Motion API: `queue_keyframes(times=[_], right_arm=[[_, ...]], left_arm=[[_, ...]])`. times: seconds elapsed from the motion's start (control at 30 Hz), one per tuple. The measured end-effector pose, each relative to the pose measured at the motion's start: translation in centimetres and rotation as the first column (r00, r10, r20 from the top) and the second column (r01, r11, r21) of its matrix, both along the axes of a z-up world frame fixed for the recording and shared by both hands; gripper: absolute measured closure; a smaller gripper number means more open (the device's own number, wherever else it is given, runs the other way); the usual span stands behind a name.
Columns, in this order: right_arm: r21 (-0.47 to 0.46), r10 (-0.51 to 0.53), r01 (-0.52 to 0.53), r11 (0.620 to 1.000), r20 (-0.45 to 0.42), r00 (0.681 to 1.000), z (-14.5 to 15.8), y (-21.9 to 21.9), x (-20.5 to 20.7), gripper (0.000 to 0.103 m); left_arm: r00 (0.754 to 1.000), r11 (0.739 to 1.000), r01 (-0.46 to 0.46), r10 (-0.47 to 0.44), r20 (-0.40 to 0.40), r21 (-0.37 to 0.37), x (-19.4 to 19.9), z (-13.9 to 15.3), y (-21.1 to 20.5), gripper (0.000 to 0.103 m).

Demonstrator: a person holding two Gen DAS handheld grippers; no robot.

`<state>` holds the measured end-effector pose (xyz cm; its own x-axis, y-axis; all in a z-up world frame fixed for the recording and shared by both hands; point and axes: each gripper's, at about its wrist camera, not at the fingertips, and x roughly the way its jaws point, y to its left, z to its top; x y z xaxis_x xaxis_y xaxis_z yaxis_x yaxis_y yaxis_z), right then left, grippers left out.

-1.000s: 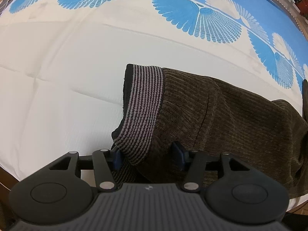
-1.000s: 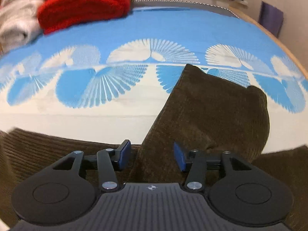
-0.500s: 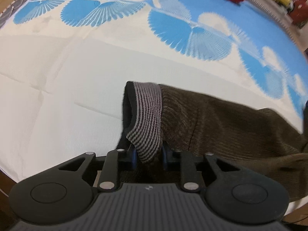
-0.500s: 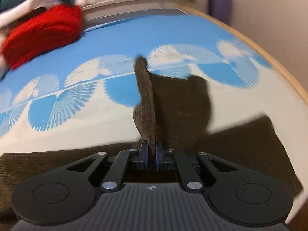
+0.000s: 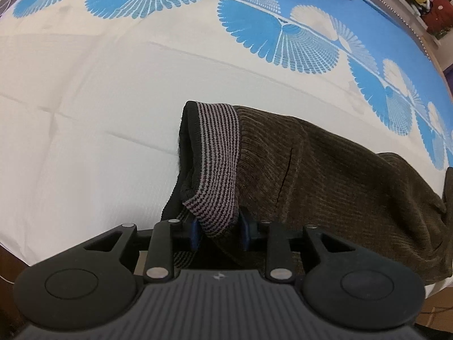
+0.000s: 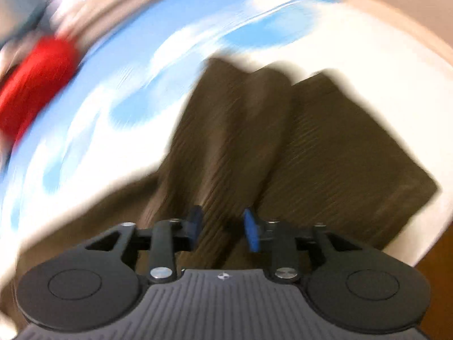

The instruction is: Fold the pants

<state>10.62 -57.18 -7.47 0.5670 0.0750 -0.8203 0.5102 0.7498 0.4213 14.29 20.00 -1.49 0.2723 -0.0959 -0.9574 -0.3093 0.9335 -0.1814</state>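
Left wrist: left gripper (image 5: 219, 228) clenched on pants (image 5: 325, 175) waistband; right gripper (image 6: 223, 223) released.

Even, soft lighting is showing sharply in left wrist view; right wrist view is smearing heavily, edges bowing.

We see the pants (image 5: 325, 170), dark brown corduroy with a grey-and-black striped elastic waistband (image 5: 218, 164), lying on the white part of the bedspread. The waistband end gapes open and is lifted slightly at its near corner. In our blurred right view the legs (image 6: 254, 141) lie folded over, rumpled in ridges.
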Motion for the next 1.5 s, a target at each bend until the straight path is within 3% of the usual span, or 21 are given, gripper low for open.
queue_keyframes(times=[0.1,0.2,0.47,0.8,0.87,0.93,1.03,1.1,1.2,1.27,1.33,1.43,1.5], right_arm=[[0.094,-0.182,0.181,0.979,0.002,0.983,-1.7,-2.5,-0.3,0.062],[0.112,-0.245,0.243,0.964,0.003,0.970,-2.9,-3.4,0.3,0.062],[0.026,-0.188,0.188,0.982,0.002,0.982,-4.5,-3.4,4.1,0.062],[-0.002,-0.142,0.142,0.990,-0.001,0.990,-6.1,-3.8,7.0,0.062],[-0.012,-0.145,0.145,0.989,0.003,0.989,-6.0,-3.7,7.1,0.065],[0.001,-0.131,0.131,0.991,0.019,0.991,-5.9,-3.7,7.2,0.089],[-0.016,-0.119,0.120,0.993,0.055,0.991,-4.8,-3.6,7.0,0.099],[-0.011,-0.158,0.160,0.987,0.124,0.980,-2.8,-4.2,6.2,0.100],[0.035,-0.323,0.326,0.945,0.276,0.905,2.1,-6.3,2.8,0.101],[-0.002,-0.365,0.384,0.923,0.310,0.878,4.1,-6.9,0.4,0.101],[-0.074,-0.375,0.401,0.913,0.234,0.897,4.0,-7.3,-1.2,0.101],[-0.060,-0.385,0.386,0.920,0.039,0.922,0.8,-8.4,-2.5,0.101],[-0.059,-0.383,0.379,0.924,-0.095,0.919,-1.8,-8.9,-3.2,0.101]], left_arm=[[1.000,1.000,0.012,-0.012,-0.013,0.020,0.2,-0.3,-0.4,0.067],[1.000,1.000,0.015,-0.015,-0.020,0.026,0.3,-0.5,-0.4,0.066],[0.999,0.999,0.033,-0.031,-0.038,0.035,0.9,-1.0,-0.4,0.064],[0.997,0.998,0.043,-0.039,-0.064,0.055,1.4,-1.8,-0.5,0.063],[0.997,0.998,0.041,-0.037,-0.067,0.056,1.5,-1.8,-0.5,0.063],[0.997,0.998,0.038,-0.034,-0.069,0.059,1.5,-1.9,-0.6,0.063],[0.997,0.997,0.030,-0.026,-0.069,0.064,1.6,-2.0,-0.6,0.064],[0.999,0.996,0.041,-0.039,-0.031,0.074,1.4,-1.2,-0.7,0.076],[0.995,0.996,0.061,-0.065,0.070,0.057,0.6,0.9,-0.6,0.079],[0.992,0.996,0.083,-0.085,0.095,0.027,-0.2,1.4,-0.5,0.079],[0.989,0.993,0.114,-0.117,0.091,0.029,-1.0,1.5,-0.4,0.079],[0.987,0.987,0.154,-0.156,0.036,0.045,-1.7,0.7,-0.3,0.079],[0.985,0.984,0.173,-0.174,0.016,0.049,-2.2,0.4,-0.3,0.079]])
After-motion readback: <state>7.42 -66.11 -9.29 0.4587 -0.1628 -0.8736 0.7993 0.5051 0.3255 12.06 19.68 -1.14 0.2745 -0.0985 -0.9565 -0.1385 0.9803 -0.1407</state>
